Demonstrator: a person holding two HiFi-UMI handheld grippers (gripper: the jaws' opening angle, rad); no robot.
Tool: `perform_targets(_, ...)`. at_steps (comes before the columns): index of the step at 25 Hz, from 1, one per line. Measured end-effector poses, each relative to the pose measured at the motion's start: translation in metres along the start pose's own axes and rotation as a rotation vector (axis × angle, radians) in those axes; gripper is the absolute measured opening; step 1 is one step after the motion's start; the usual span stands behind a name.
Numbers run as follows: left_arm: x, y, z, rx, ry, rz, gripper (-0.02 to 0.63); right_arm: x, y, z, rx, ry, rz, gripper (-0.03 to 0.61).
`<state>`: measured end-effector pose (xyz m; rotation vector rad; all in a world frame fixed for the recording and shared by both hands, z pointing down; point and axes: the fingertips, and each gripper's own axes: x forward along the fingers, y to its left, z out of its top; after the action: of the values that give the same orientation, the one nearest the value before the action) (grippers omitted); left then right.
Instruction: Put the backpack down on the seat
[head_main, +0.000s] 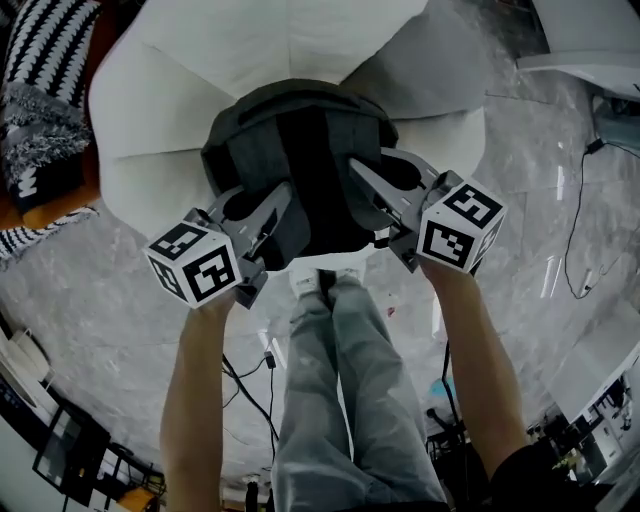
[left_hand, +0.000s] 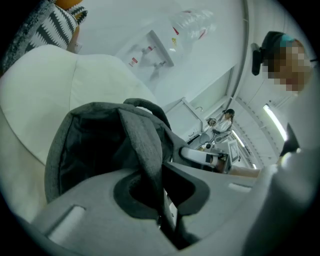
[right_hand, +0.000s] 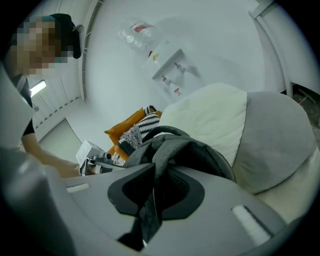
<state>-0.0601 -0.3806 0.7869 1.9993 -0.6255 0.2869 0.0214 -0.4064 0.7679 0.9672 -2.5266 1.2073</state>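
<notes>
1. Far left: a black and white striped pillow (head_main: 50, 60), just beside the big white seat (head_main: 150, 110). In the right gripper view, an orange cushion (right_hand: 125, 125) tucked against that pillow.
2. Next: the left tongs (head_main: 262, 208), held up by a bare arm, with a cube of black squares (head_main: 193, 263) at the back end. Jaws pinched tight on a grey strap (left_hand: 145, 150), with the strap running up from between them to the bag.
3. In the middle: the dark grey backpack (head_main: 300, 160), upright, top handle up, held by its straps between the two tongs. Right in front of the seat's round white back, over the front part of the seat in the head view. Cannot tell if the bottom of the bag touches the seat.
4. Below the bag in the head view: two legs in blue jeans (head_main: 340, 400) and pale shoes (head_main: 322, 282) on the floor.
5. Then the right tongs (head_main: 378, 170), with a cube (head_main: 460, 228) of the same kind. Jaws squeezed together on a second strap (right_hand: 157, 170), hanging down through them.
6. Far right: shiny grey stone floor (head_main: 540, 150) with a thin black cable (head_main: 578, 220) across it.
</notes>
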Motion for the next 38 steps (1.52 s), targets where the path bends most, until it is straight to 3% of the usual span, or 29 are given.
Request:
perform_targets(9, 0.049, 0.068, 0.015, -0.076, -0.084, 0.078, 0.031, 0.035, -0.066, 0.002, -0.017, -0.012, -0.034, 0.037)
perform_targets(16, 0.075, 0.115, 0.019, -0.038, -0.018, 0.146, 0.032, 0.066, -0.114, -0.005, -0.018, 0.006, -0.090, 0.037)
perform_targets(22, 0.081, 0.149, 0.006, -0.097, 0.010, 0.251, 0.042, 0.087, -0.145, -0.021, 0.006, 0.033, -0.145, 0.038)
perform_targets(25, 0.082, 0.154, 0.003, -0.126, -0.017, 0.302, 0.052, 0.095, -0.160, -0.027, 0.049, 0.051, -0.146, 0.040)
perform_targets(28, 0.079, 0.149, 0.006, -0.156, -0.058, 0.302, 0.064, 0.097, -0.165, -0.027, 0.066, 0.055, -0.165, 0.049)
perform_targets(30, 0.072, 0.145, 0.006, -0.196, -0.092, 0.291, 0.085, 0.095, -0.161, -0.026, 0.077, 0.048, -0.159, 0.066)
perform_targets(32, 0.063, 0.140, 0.008, -0.231, -0.120, 0.287, 0.105, 0.091, -0.155, -0.025, 0.084, 0.044, -0.147, 0.126)
perform_targets(35, 0.052, 0.130, 0.014, -0.217, -0.135, 0.315, 0.116, 0.082, -0.150, -0.028, 0.068, 0.079, -0.171, 0.208)
perform_targets(38, 0.040, 0.122, 0.014, -0.205, -0.125, 0.369, 0.129, 0.067, -0.150, -0.044, 0.049, 0.138, -0.227, 0.222)
